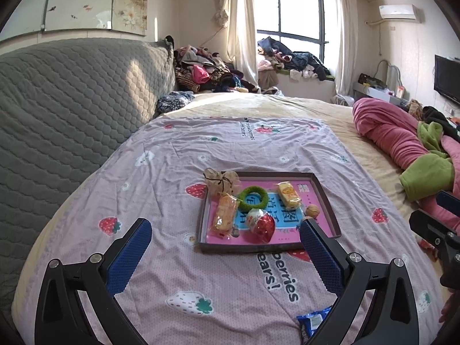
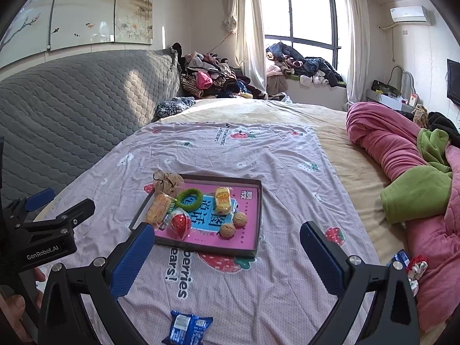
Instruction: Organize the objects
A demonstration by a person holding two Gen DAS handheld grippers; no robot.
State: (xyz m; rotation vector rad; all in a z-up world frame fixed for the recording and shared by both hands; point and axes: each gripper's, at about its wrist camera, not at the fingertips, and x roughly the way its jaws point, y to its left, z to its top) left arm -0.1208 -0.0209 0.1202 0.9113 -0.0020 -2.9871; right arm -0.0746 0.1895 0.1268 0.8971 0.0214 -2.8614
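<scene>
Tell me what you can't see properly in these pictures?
- Blue snack packet: cut off by the bottom edge in the right wrist view; the left wrist view's gripper finger covers most of it.
- Second walnut: the left wrist view's finger hides it.
- Small blue packet by the pink blanket: gripper covers it.

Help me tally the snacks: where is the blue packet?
The blue packet lies on the bedsheet outside the tray, near the bottom edge of the right wrist view, between the open right gripper's fingers.
</scene>
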